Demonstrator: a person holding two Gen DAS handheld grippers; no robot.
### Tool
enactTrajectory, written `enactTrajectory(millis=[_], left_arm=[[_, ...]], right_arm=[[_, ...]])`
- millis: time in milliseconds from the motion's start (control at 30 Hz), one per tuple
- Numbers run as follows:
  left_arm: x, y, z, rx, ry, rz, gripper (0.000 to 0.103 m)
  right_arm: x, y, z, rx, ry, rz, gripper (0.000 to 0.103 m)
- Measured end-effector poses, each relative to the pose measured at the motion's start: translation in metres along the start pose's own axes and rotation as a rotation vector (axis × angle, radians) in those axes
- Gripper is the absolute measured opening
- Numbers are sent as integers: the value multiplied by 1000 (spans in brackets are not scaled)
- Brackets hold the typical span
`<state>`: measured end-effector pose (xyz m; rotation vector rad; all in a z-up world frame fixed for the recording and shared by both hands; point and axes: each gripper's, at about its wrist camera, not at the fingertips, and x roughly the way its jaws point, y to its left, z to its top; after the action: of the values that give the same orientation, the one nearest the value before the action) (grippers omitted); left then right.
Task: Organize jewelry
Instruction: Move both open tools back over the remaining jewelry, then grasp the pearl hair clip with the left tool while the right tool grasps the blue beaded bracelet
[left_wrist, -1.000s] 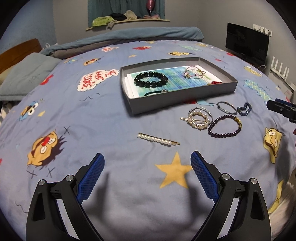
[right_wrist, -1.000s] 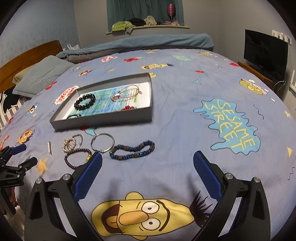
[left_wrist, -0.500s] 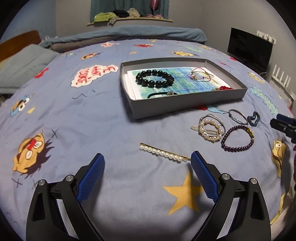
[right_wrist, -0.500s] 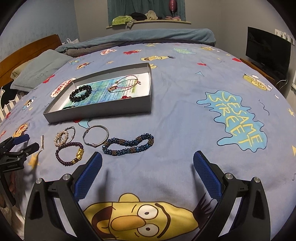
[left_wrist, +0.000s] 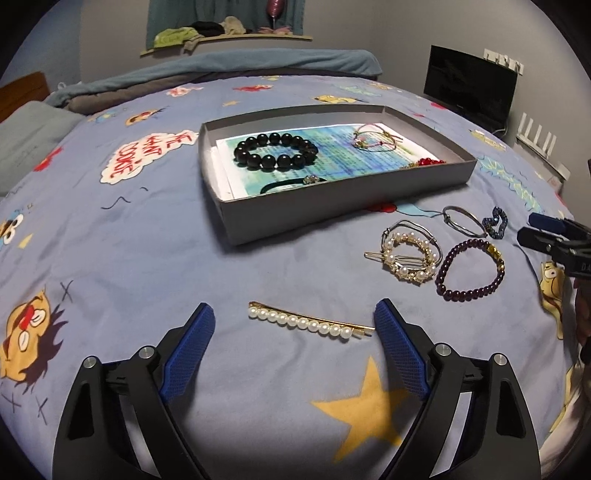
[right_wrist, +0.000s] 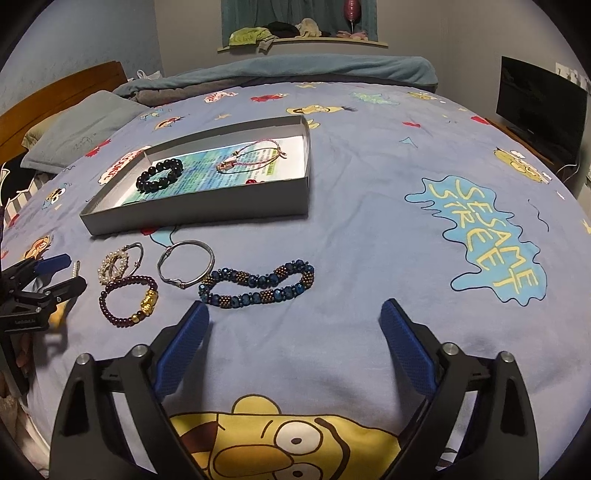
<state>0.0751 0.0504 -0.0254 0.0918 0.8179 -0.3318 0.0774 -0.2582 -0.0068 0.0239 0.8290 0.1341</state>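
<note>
A grey box (left_wrist: 343, 201) (right_wrist: 207, 216) on the bed holds a black bead bracelet (left_wrist: 275, 152), a pink cord bracelet (left_wrist: 375, 142), a red piece and a dark band. On the bedspread lie a pearl hair pin (left_wrist: 308, 325), a pearl ring clip (left_wrist: 406, 256), a purple bead bracelet (left_wrist: 469, 271) (right_wrist: 127, 301), a silver bangle (right_wrist: 184, 267) and a blue-gold bead bracelet (right_wrist: 258, 284). My left gripper (left_wrist: 293, 334) is open, its jaws either side of the pearl pin. My right gripper (right_wrist: 293, 330) is open and empty, just short of the blue-gold bracelet.
A grey pillow (right_wrist: 81, 131) and wooden headboard lie at the far left. A folded blanket (right_wrist: 295, 70) runs along the bed's far edge. A black screen (right_wrist: 539, 107) stands to the right of the bed.
My left gripper has moved forward, so the pearl pin now lies between its open jaws. My right gripper has moved closer to the blue-gold bracelet. Both stay open.
</note>
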Motion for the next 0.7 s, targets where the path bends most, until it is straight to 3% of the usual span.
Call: enactTrajectory(millis=[133, 300, 500, 700], left_arm=[[1, -4, -1, 16, -7, -3, 82], [1, -8, -3, 35, -17, -8, 68], [2, -8, -5, 38, -20, -7, 67], [7, -5, -5, 21, -5, -22, 68]], right_arm=[[3, -3, 1, 19, -5, 1, 73], [4, -7, 5, 51, -15, 12, 48], [15, -11, 11, 70, 1, 10, 34], [29, -13, 14, 92, 45, 24, 32]])
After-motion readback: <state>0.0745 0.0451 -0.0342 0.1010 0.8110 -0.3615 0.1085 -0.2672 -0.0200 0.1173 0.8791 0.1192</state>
